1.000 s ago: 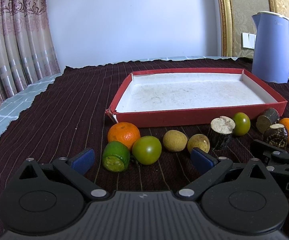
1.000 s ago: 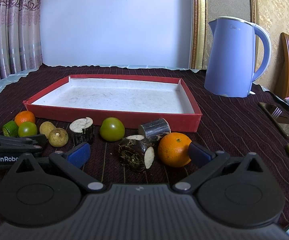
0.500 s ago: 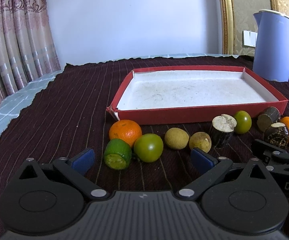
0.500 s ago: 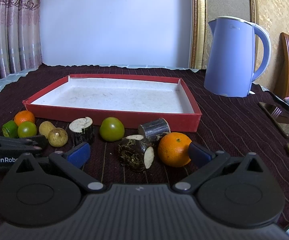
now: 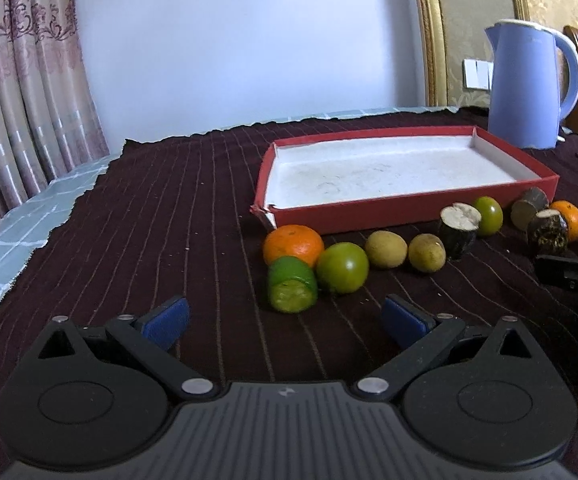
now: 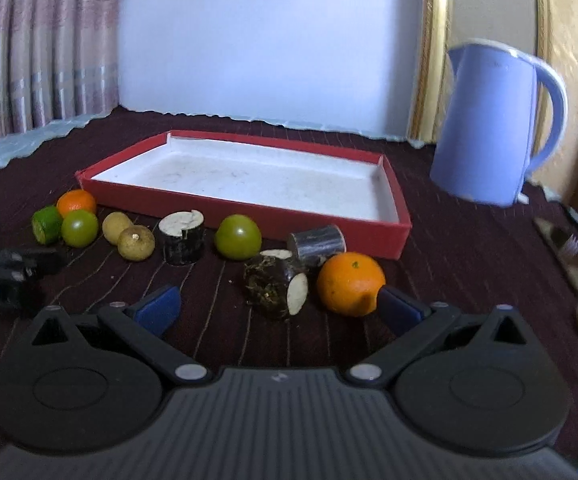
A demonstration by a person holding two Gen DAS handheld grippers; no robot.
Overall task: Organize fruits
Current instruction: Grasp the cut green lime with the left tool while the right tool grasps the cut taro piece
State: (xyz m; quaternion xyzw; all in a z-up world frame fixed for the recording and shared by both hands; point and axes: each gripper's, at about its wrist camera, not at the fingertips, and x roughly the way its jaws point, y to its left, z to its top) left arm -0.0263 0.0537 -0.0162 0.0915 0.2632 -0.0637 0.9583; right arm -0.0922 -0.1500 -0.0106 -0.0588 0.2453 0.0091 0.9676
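My left hand-held gripper (image 5: 285, 320) hangs low over the desk (image 5: 169, 216) with its jaws spread wide and nothing between them. At 12 o'clock from it, just beyond the blue pads, lies a cut lime (image 5: 292, 290), touching a green fruit (image 5: 342, 267) at its 3 o'clock and an orange (image 5: 293, 243) behind it. Further toward 2 o'clock sit two tan round fruits (image 5: 386, 249), near each other, then a dark stump with a pale cut top (image 5: 458, 230).

My right hand-held gripper (image 6: 279, 308) is also wide and holds nothing. A second orange (image 6: 350, 283) sits at its 1 o'clock, against the right pad. At 12 o'clock lies a dark chunk on its side (image 6: 275, 286), its pale cut face turned toward the camera, with a grey cylinder (image 6: 317, 240) just behind it and another green fruit (image 6: 237, 237) at 11 o'clock.

The red tray (image 6: 403, 224) stands beyond the whole row of fruit, its white floor bare. A blue kettle (image 6: 489, 136) stands at 2 o'clock, apart from the tray. The right view is slightly blurred.
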